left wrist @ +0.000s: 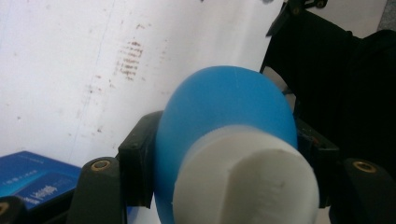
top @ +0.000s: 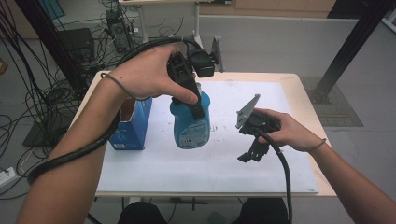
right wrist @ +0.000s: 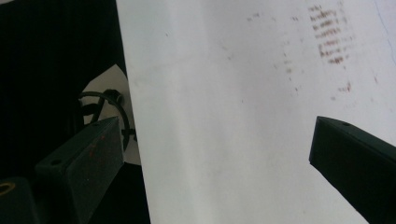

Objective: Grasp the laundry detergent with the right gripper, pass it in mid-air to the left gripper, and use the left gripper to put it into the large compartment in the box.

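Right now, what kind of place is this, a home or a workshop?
Probably a lab or workshop, not a home. Loose cables sprawl over the bare grey floor, electronic gear sits beside them, and a black metal frame post stands by the work table.

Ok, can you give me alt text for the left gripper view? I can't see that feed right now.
Seen from above its white cap, a blue bottle is clamped between the left gripper's black jaws. Below it lies a white sheet with brown smudges, and a blue box sits at lower left.
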Action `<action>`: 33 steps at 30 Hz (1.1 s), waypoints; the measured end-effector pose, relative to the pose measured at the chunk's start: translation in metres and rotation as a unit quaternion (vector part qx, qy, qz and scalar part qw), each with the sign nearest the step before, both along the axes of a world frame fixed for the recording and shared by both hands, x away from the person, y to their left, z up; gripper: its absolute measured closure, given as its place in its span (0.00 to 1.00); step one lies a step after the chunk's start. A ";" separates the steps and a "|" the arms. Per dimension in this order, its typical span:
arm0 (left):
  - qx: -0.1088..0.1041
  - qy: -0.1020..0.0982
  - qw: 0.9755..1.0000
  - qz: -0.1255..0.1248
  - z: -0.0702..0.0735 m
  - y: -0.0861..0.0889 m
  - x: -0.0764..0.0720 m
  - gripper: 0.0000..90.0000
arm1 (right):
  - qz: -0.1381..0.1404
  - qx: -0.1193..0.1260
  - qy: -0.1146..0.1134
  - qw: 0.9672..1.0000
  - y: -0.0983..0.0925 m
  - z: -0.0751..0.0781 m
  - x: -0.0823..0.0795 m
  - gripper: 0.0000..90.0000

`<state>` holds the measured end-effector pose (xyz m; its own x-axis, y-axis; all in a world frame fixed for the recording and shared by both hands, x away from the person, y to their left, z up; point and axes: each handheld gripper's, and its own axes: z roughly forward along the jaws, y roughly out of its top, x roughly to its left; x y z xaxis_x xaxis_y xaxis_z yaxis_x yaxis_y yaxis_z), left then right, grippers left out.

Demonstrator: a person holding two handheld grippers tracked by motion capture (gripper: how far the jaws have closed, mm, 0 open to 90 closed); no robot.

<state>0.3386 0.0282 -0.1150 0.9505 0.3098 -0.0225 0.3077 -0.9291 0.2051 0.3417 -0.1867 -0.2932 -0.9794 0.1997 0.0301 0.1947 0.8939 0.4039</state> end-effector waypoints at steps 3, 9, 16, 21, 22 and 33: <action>0.002 0.002 1.000 0.009 0.000 0.005 0.001 0.41 | -0.013 -0.013 0.004 1.000 -0.007 -0.002 0.000 0.03; 0.003 0.003 1.000 0.029 0.002 0.018 0.003 0.41 | -0.025 -0.046 0.023 0.998 -0.016 -0.014 -0.001 0.03; 0.003 -0.009 0.998 0.066 0.013 0.031 0.007 0.41 | -0.039 -0.072 0.033 0.996 -0.021 -0.025 -0.002 0.03; 0.003 -0.017 0.993 0.116 0.023 0.043 0.012 0.41 | -0.038 -0.071 0.031 0.996 -0.022 -0.025 -0.001 0.03; -0.001 -0.021 0.992 0.128 0.024 0.046 0.014 0.41 | -0.038 -0.072 0.030 0.996 -0.022 -0.026 -0.002 0.03; -0.020 -0.040 0.968 0.247 0.042 0.080 0.032 0.41 | -0.041 -0.069 0.028 0.996 -0.020 -0.027 -0.002 0.03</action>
<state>0.3707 0.1081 -0.0733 0.6862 0.7270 0.0248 0.6935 -0.6641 0.2792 0.3401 -0.2064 -0.3203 -0.9573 0.2847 0.0508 0.2878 0.9204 0.2646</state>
